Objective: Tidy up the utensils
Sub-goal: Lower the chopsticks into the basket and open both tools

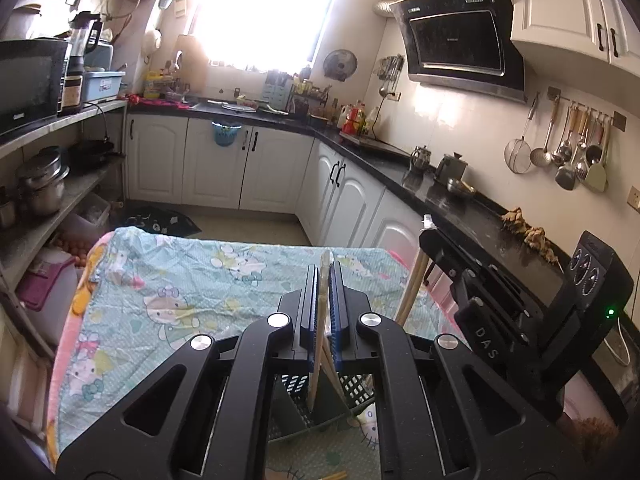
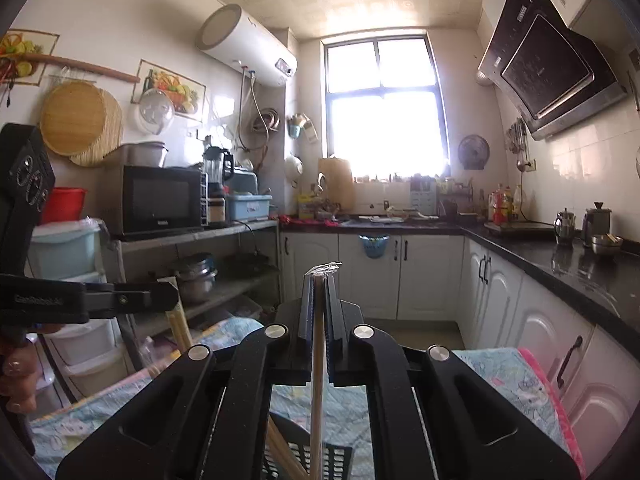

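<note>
My left gripper (image 1: 323, 270) is shut on wrapped wooden chopsticks (image 1: 318, 344) that hang down into a black mesh utensil basket (image 1: 352, 390) below it. My right gripper (image 2: 319, 278) is shut on another pair of wrapped wooden chopsticks (image 2: 317, 380), also reaching down to the black basket (image 2: 332, 458). The right gripper also shows in the left wrist view (image 1: 452, 256), holding its chopsticks (image 1: 412, 292) just right of mine. The left gripper shows in the right wrist view (image 2: 160, 298) at the left with its chopsticks (image 2: 180, 326).
The basket stands on a table covered with a cartoon-print cloth (image 1: 168, 280). A black countertop (image 1: 460, 204) with white cabinets runs along the right. Metal shelves (image 2: 200, 236) with a microwave and pots stand at the left. Ladles hang on the right wall (image 1: 568, 152).
</note>
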`<state>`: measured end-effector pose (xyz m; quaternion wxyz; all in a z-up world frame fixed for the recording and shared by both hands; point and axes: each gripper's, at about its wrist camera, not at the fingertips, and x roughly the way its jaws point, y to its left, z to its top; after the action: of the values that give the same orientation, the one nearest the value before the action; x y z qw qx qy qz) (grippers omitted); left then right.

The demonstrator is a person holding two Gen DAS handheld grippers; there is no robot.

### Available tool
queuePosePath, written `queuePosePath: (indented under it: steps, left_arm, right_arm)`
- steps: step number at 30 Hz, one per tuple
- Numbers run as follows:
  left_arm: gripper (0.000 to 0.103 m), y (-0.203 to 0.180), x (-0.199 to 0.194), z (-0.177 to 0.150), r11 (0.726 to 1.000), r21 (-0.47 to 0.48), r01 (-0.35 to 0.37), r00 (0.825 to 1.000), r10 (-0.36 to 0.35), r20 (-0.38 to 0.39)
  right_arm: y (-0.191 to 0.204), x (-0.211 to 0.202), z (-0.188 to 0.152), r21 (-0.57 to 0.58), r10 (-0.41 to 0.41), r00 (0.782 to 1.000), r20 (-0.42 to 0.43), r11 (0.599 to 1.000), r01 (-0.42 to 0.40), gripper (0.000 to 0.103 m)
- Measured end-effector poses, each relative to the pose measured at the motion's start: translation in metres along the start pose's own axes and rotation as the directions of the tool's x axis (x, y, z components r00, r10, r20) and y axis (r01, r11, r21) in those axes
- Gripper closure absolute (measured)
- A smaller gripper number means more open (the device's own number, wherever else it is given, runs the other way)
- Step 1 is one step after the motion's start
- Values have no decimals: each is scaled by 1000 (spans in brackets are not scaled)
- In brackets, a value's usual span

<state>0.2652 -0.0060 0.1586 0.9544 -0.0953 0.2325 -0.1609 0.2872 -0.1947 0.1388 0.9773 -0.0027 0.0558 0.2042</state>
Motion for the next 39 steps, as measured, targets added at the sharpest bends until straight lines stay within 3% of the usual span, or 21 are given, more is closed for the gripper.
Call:
queuePosePath:
  steps: [12,15,16,21,31,37,39]
  left_arm:
    - [100,-1,19,-24,1000,4,-3,999,3,-50]
    - [99,-1,19,-27,1000,8,-12,998,12,-54]
    - [95,-1,19,-28,1000,11,-16,998,17,-55]
    - [72,-2,12,-31,999,20,-33,998,34,-45]
    - [27,2,-14,-31,997,6,-71,997,71,-4]
    - [11,4,-32,-34,997,-5,-79,997,79,16]
    - [11,5,-37,-36,997,-10,-80,997,80,22]
  right_arm:
    - [-8,12,-32,36,-45,996,-76,998,47,97]
    - [-11,13,-37,52,-54,993,-107,997,60,84]
    - [-12,12,-39,56,-56,992,-114,996,63,79]
    - [-13,7,-41,67,-55,987,-153,996,66,74]
    - [-9,-18,-43,49,-64,978,-199,996,75,47]
    - [-6,-32,-45,52,-62,972,-226,996,76,40]
    - [-6,-36,-45,54,-60,971,-230,996,74,39]
